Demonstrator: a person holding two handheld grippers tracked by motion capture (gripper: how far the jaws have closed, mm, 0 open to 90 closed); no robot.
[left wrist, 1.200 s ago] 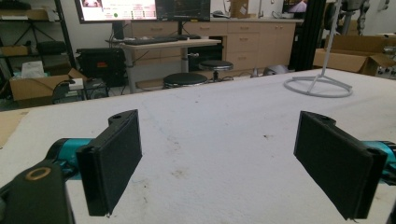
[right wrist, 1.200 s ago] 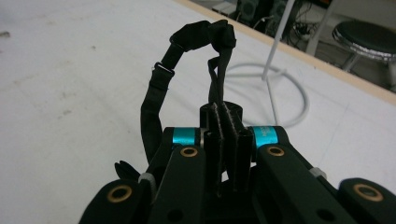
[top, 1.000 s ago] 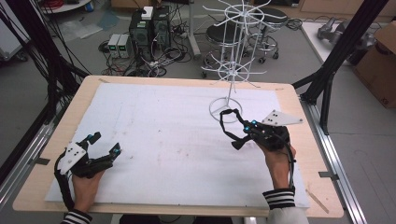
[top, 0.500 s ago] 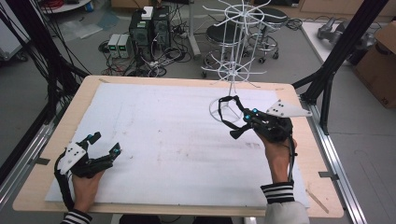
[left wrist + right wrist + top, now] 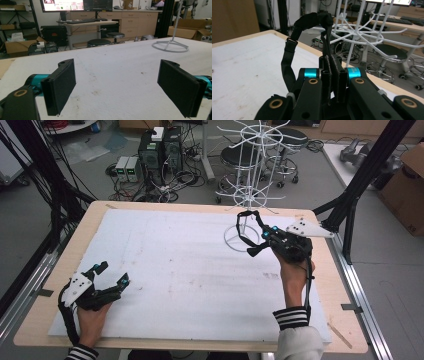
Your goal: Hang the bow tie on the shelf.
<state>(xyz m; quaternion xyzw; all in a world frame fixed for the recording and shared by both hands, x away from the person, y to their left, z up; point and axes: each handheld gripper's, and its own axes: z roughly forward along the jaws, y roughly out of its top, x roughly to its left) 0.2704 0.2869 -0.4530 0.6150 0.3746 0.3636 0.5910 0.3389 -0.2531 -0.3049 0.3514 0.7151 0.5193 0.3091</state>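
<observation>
Right tongs [image 5: 248, 234] rose with the black strap [image 5: 248, 225] pinched, now beside the white rack [image 5: 248, 195]. Strap was light, floppy; I gripped near its end. Left tongs [image 5: 111, 276] wide, idle on the table [image 5: 175, 265].

No text, label, brand, number or sign can be read. In the left gripper view, the monitor [image 5: 62, 5] standing behind the desk [image 5: 87, 23] carries coloured windows and writing, yet it is too small and blurred to make out.
</observation>
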